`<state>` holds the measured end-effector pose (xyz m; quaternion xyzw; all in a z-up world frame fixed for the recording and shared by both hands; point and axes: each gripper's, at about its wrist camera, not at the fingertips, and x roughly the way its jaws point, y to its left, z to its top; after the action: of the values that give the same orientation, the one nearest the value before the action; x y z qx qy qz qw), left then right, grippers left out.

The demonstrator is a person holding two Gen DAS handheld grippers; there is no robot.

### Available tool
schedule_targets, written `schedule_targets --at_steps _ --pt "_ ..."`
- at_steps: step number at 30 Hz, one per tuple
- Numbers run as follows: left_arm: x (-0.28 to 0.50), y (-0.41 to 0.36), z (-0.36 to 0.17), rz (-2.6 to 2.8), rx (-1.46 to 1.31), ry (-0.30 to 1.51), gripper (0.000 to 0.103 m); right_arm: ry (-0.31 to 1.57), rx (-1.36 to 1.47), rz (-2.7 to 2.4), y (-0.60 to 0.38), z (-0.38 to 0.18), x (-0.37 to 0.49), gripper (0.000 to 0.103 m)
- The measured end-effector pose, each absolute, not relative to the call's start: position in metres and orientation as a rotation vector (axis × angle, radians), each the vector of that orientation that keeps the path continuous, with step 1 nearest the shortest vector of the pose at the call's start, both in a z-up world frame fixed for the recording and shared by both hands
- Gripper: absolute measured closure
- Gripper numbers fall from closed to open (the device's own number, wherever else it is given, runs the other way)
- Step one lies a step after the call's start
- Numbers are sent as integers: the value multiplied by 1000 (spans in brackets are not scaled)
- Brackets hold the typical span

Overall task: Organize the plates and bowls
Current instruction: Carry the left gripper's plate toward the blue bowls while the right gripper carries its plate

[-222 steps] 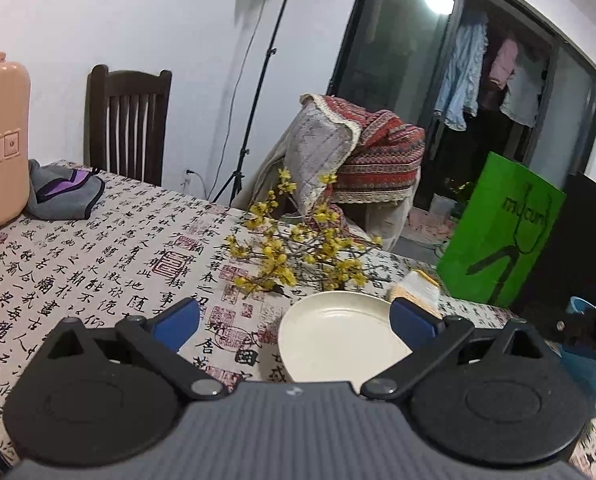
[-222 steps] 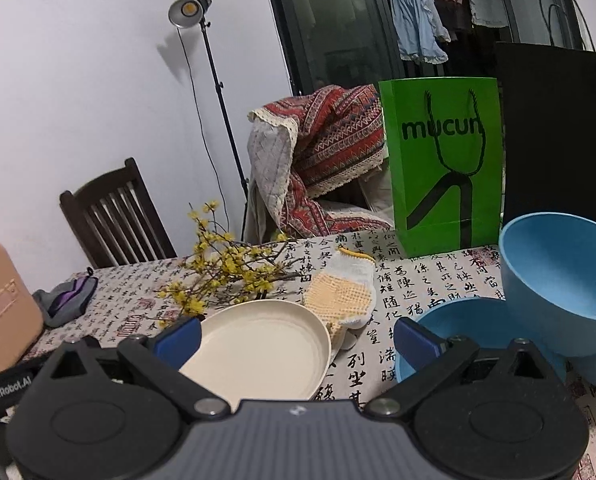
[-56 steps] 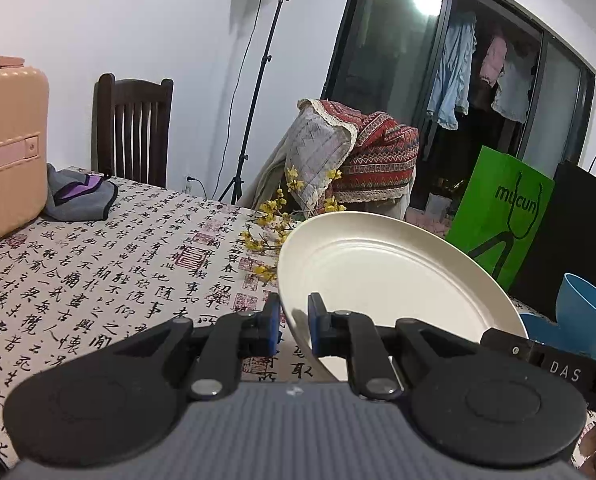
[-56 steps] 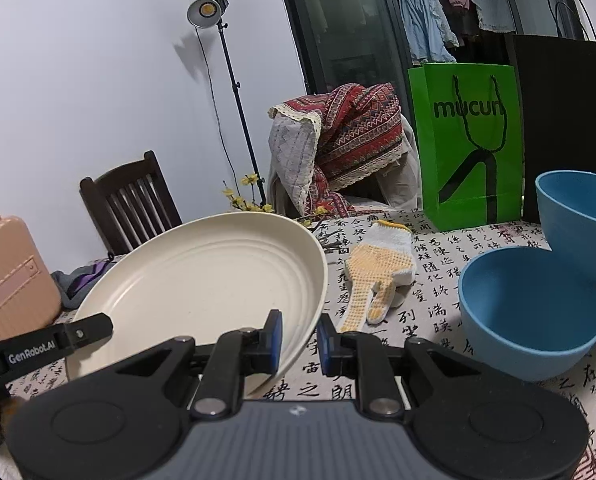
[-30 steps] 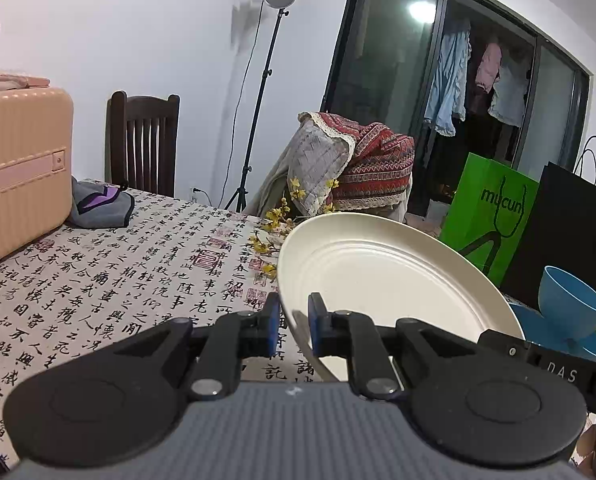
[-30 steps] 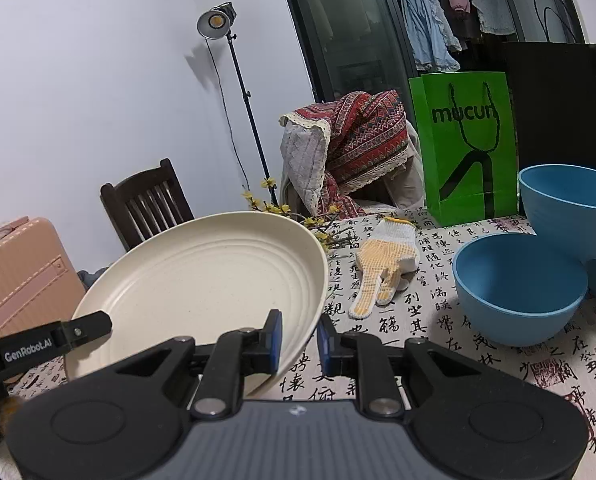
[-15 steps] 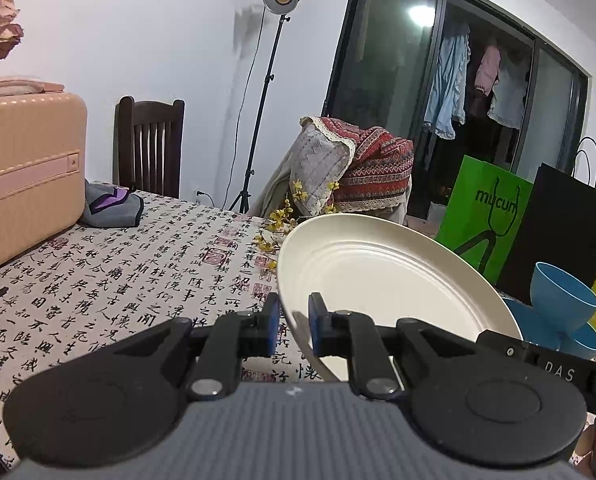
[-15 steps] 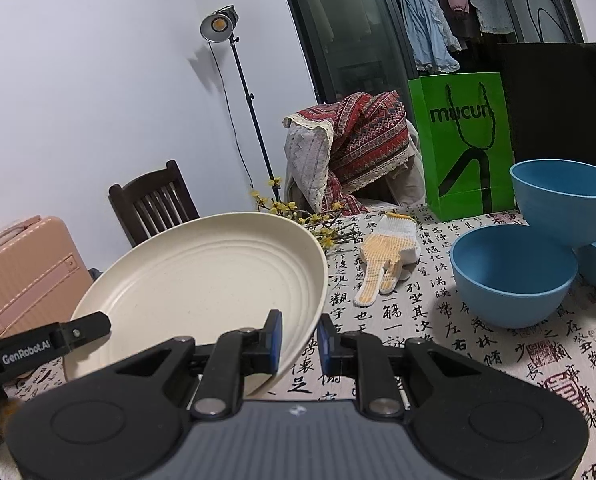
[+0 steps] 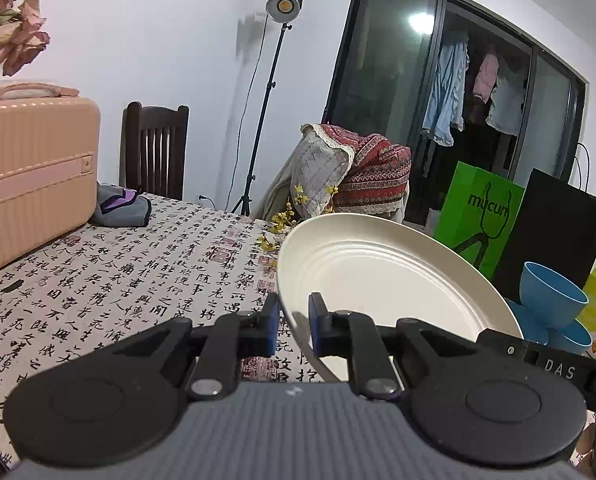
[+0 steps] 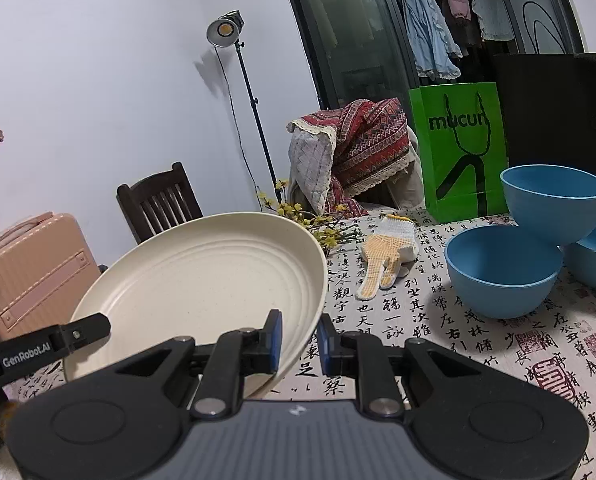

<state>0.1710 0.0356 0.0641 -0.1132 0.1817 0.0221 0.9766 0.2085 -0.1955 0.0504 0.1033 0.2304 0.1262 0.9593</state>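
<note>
A cream ribbed plate [image 9: 382, 276] [image 10: 202, 284] hangs tilted above the table, carried by both grippers. My left gripper [image 9: 293, 328] is shut on its near left rim. On the plate's right rim my right gripper [image 10: 300, 340] is shut as well. Three blue bowls sit at the right: one [image 10: 502, 270] stands alone on the cloth, another [image 10: 554, 204] leans on top of it and on a third [image 10: 594, 252]. The left wrist view shows the bowls [image 9: 552, 302] beyond the plate's far edge.
The table [image 9: 110, 280] wears a calligraphy-print cloth. A pink suitcase [image 9: 30, 176] stands at the left, with a grey pouch [image 9: 120, 208] beside it. A knit glove [image 10: 386, 252] and yellow flower sprigs [image 10: 318, 220] lie mid-table. A green bag [image 10: 458, 148] and chairs stand behind.
Both grippers have carried the plate back toward the near side of the table: the bowls, glove and green bag look farther off, and more of the suitcase shows at the left. The grips are unchanged.
</note>
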Motion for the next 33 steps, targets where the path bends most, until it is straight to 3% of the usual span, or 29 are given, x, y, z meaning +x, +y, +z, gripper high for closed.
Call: schedule_targets --at_steps 33 --pt "106 12 49 15 -171 341 86 407 215 267 -220 34 146 85"
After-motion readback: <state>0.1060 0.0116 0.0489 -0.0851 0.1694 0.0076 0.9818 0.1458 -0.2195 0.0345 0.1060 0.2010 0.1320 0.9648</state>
